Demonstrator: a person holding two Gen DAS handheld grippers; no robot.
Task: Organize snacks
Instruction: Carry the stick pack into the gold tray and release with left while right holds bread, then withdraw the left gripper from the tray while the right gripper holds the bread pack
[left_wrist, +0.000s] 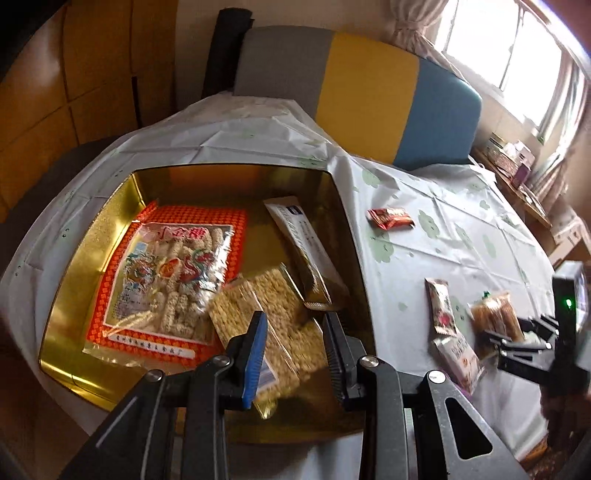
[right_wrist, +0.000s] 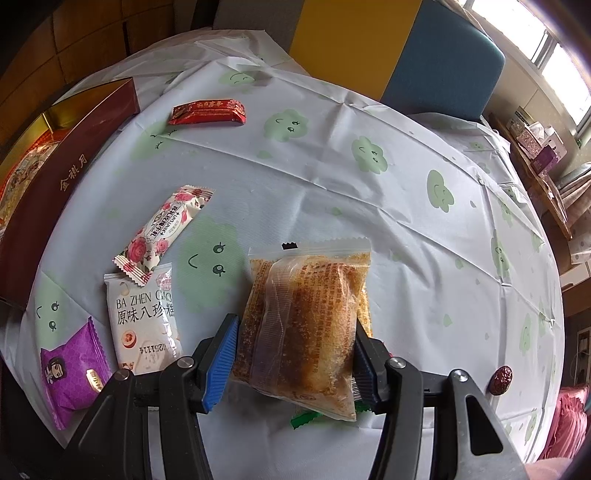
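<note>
We see a gold tin (left_wrist: 92, 266) at left, a white tablecloth (right_wrist: 332, 177) printed with pale green clouds, a red wrapper (right_wrist: 207, 112) upper left, a rose-patterned packet (right_wrist: 162, 232), a purple packet (right_wrist: 70, 373) lower left.

Both the left gripper (left_wrist: 295, 332) and right gripper (right_wrist: 295, 350) have black linkage arms with silver screws, one blue ribbed pad, one black.
</note>
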